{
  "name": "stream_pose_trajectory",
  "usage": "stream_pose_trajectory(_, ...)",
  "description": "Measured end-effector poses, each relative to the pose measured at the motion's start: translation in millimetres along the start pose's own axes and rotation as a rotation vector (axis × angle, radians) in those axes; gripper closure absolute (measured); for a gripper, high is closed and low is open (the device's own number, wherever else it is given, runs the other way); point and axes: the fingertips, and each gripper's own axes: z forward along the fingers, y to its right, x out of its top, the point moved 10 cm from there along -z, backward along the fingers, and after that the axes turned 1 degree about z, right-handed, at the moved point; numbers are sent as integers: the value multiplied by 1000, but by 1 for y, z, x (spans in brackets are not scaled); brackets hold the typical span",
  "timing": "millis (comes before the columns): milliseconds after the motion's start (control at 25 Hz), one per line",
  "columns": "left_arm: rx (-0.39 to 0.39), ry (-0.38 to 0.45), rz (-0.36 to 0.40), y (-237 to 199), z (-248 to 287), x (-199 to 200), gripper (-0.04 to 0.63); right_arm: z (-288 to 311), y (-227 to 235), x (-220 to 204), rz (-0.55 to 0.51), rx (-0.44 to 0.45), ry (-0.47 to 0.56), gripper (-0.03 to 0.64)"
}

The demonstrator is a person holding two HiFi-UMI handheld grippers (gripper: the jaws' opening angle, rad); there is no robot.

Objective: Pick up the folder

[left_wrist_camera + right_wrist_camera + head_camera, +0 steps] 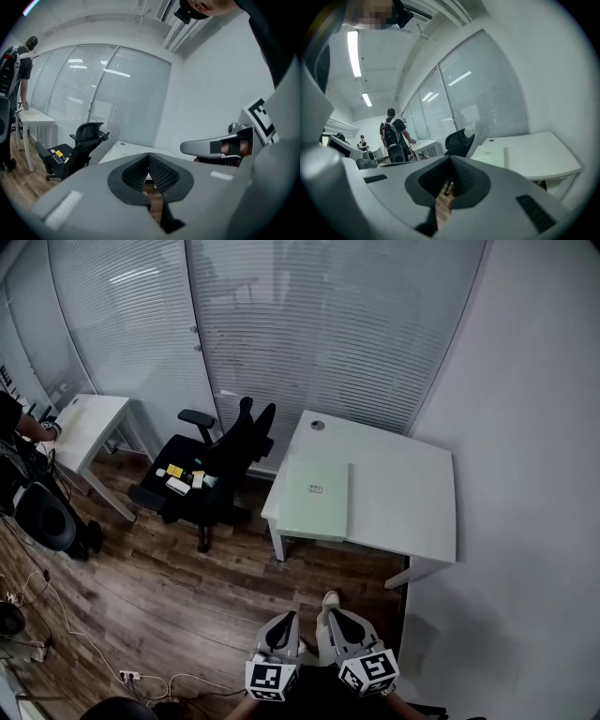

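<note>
Approach step: the left claw (282, 622) and right claw (337, 622) are both closed and empty, well apart from the folder (317, 491) on the surface (403, 495). Next, by judgement, they must reach it and open.

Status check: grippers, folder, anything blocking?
Left gripper, right gripper both shut, empty, short of the desk. Folder flat on desk's near-left part, untouched. Office chair beside desk, off the direct line.

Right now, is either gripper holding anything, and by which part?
Nothing is held. Left gripper and right gripper are shut, empty; the folder lies on the table.
</note>
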Motion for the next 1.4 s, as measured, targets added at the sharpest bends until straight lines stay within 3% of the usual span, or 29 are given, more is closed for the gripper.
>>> stream_pose_trajectory(360, 75, 28, -44, -24, 0, 2, 591, 24, -1, 3, -33, 52, -20, 617)
stream_pose_trajectory(920, -18, -28, -146, -36, 41, -4, 591, 41, 25, 5, 17, -13, 14, 617)
stream_pose_trajectory(1120, -39, -57, -264, -41, 56, -1, 591, 47, 35, 11, 31, -25, 7, 617)
stream_pose_trajectory(1400, -16, -86, -368, -56, 78, -7, 591, 61, 42, 20, 12, -11, -10, 617)
